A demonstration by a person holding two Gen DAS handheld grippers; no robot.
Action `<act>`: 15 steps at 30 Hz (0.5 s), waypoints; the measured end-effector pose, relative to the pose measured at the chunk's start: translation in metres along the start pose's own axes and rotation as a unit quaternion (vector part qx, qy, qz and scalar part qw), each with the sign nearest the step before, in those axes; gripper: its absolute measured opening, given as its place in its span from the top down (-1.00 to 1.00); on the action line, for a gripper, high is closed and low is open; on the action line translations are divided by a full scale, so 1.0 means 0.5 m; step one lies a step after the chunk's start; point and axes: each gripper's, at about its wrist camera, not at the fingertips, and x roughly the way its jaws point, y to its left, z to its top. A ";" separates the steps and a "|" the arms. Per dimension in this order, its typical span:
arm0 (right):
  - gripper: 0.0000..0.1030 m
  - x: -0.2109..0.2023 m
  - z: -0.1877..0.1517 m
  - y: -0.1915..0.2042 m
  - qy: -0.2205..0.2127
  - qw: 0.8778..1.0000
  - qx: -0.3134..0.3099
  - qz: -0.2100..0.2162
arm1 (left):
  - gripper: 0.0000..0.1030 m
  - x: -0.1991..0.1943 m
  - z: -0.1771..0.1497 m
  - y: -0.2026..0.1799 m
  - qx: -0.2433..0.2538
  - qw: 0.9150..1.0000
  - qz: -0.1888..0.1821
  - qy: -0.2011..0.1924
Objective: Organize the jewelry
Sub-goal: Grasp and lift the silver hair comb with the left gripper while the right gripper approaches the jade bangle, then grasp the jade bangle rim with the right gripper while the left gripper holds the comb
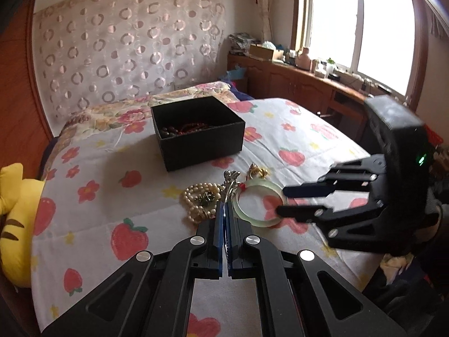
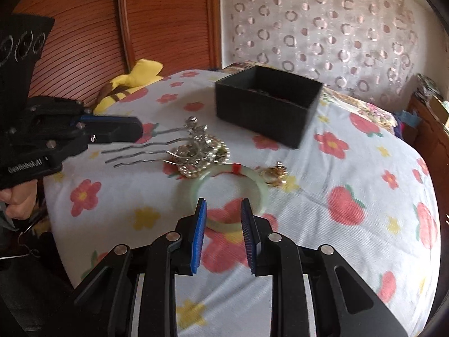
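Two grippers work over a bed spread with a flowered sheet (image 2: 322, 196). Some beads already lie in the black box (image 1: 196, 132), which sits toward the headboard end of the bed, so part of the job looks done. Most pieces remain outside, in a cluster on the sheet between the box and the foot edge: a pearl string (image 1: 197, 199), a silver hairpin (image 2: 157, 147) with long wavy prongs, a pale green bangle (image 2: 224, 193) with a red tie, and a small gold piece (image 2: 273, 172) touching the bangle's far rim.

In the left wrist view, the left gripper (image 1: 225, 210) has its fingers pressed together on a thin silver piece, seemingly the hairpin's prongs; from the other side the grip itself is hidden behind the finger, so how firm it is cannot be told. The right gripper (image 2: 223, 205) hangs over the near arc of the bangle with its fingers partly apart and nothing between them.

By this reading the hairpin is the piece in hand, with the pearls, bangle and gold piece left to box.
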 end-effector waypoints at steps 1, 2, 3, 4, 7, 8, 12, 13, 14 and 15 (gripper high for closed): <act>0.47 0.006 0.002 0.002 0.005 1.000 -0.002 0.004 | 0.99 -0.003 0.001 0.003 -0.003 1.000 0.001 -0.003; 0.47 0.011 0.005 0.005 0.010 1.000 -0.002 0.012 | 0.99 -0.004 0.001 0.006 -0.004 1.000 0.000 -0.004; 0.46 0.013 0.007 0.009 0.011 1.000 -0.005 0.016 | 0.99 -0.005 0.002 0.008 -0.005 1.000 0.000 -0.005; 0.38 0.016 0.011 0.015 0.012 1.000 -0.012 0.015 | 0.99 -0.005 0.003 0.010 -0.006 1.000 0.002 -0.006; 0.29 0.026 0.020 0.022 0.021 0.999 -0.022 0.019 | 0.99 -0.009 0.005 0.016 -0.012 1.000 0.005 -0.012; 0.29 0.028 0.019 0.024 0.024 0.999 -0.024 0.019 | 1.00 -0.011 0.006 0.018 -0.013 1.000 0.006 -0.015; 0.29 0.045 0.021 0.038 0.041 0.998 -0.047 0.016 | 0.99 -0.019 0.015 0.025 -0.018 0.999 0.010 -0.028; 0.29 0.049 0.022 0.043 0.045 0.997 -0.052 0.015 | 1.00 -0.022 0.019 0.028 -0.020 0.999 0.011 -0.031; 0.29 0.051 0.024 0.049 0.044 0.997 -0.058 0.014 | 1.00 -0.024 0.022 0.030 -0.021 0.999 0.013 -0.034; 0.29 0.048 0.023 0.046 0.044 0.997 -0.059 0.015 | 1.00 -0.026 0.024 0.032 -0.021 0.999 0.014 -0.035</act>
